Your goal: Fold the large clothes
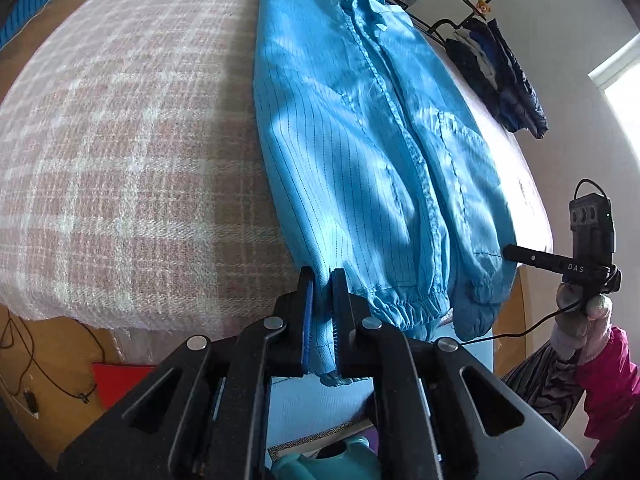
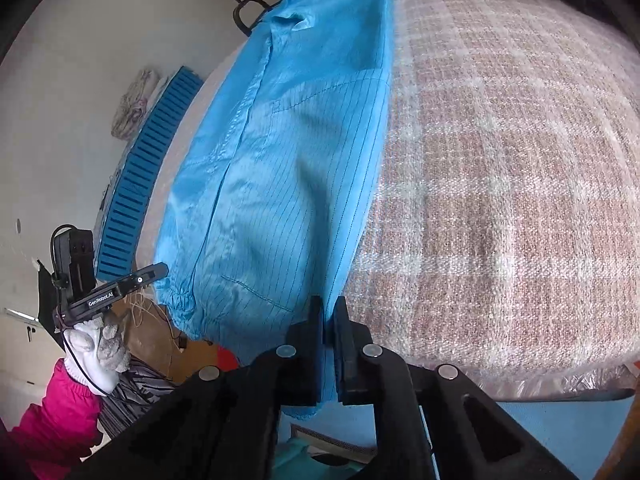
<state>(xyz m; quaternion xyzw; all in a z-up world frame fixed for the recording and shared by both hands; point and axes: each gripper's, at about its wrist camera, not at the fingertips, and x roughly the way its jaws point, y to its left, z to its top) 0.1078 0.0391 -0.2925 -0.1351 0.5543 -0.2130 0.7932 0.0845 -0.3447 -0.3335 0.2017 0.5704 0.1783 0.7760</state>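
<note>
Both black two-finger grippers, left [image 1: 322, 316] and right [image 2: 329, 344], are clamped on the hem corners of the light-blue pinstriped jacket [image 1: 360, 140], which lies lengthwise on the pink-plaid blanket-covered table [image 1: 120, 140]. Step in hand: fold lengthwise. Next move: carry the hem toward the collar evenly.

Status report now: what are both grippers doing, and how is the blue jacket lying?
Left gripper shut on blue jacket hem corner. Right gripper shut on opposite corner. Jacket lengthwise on plaid blanket, hem overhanging. Nothing in the way.
</note>
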